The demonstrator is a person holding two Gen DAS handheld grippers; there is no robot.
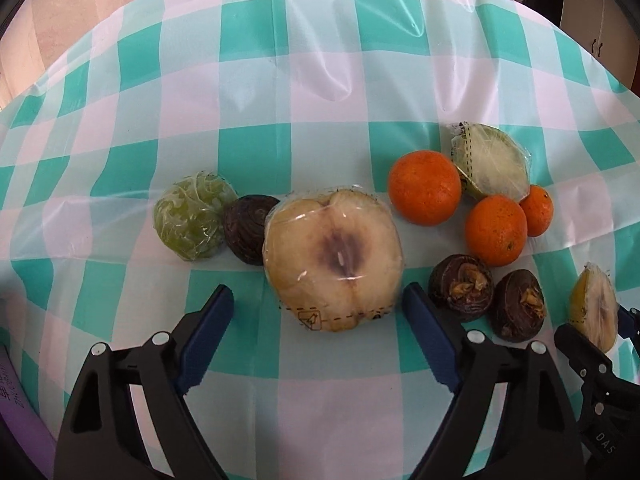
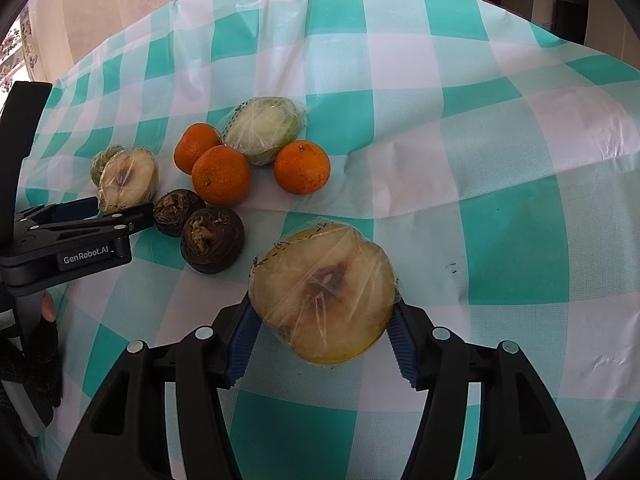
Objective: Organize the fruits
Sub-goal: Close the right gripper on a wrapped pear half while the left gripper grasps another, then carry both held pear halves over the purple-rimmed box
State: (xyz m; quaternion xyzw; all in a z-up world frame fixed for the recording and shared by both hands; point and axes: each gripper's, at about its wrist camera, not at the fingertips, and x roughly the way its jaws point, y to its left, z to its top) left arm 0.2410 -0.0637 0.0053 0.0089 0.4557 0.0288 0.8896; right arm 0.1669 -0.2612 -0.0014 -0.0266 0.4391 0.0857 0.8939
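- The step in hand is judged to be the gathering of like fruits on the checked worktop [image 2: 500, 92].
- A wrapped cut fruit half [image 2: 324, 292] is clamped between the pads of the right tool [image 2: 322, 334], cut face up, just above the cloth.
- The left tool [image 1: 320, 312] is seen unclenched, its fingers either side of a second wrapped half [image 1: 332, 256] but not touching it.
- Both tools are angled steeply down toward the worktop.
- Three oranges [image 2: 221, 176] and two dark brown fruits [image 2: 212, 245] lie clustered between the halves.
- The next move probably calls for the left fingers to be closed on the second half without crushing its film.
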